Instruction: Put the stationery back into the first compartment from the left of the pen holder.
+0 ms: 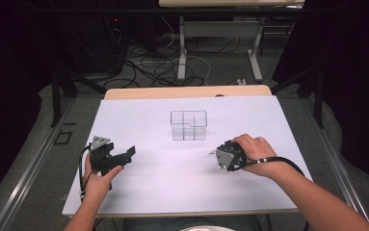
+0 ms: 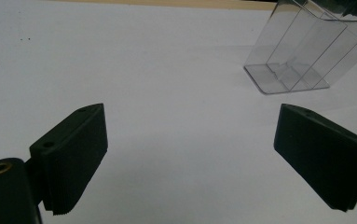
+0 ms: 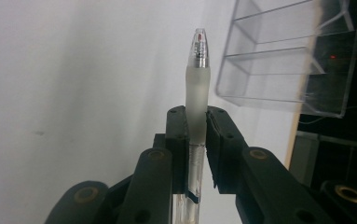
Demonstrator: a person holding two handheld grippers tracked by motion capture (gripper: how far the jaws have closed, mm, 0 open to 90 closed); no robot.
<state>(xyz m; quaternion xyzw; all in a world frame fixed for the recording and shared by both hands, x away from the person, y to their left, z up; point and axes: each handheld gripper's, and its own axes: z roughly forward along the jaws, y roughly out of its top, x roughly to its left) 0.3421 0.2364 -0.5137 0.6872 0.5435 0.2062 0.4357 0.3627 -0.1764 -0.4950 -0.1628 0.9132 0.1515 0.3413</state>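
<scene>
White paper covers the worktop [image 1: 172, 178]. My right gripper [image 3: 197, 123] clamps a pen [image 3: 197, 88] by its frosted grip, tip forward; the clear divided organizer [image 3: 288, 56] stands just ahead. My left gripper [image 2: 190, 154] gapes wide, holding nothing. Misaligned, the pen could strike a divider and tip the light organizer.

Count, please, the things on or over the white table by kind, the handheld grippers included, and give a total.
Clear plastic organizer with compartments: 1
Pen, clear barrel with frosted grip, clamped in the right gripper: 1
Handheld grippers: 2, the left gripper with jaws wide apart and the right one
Total: 4
</scene>
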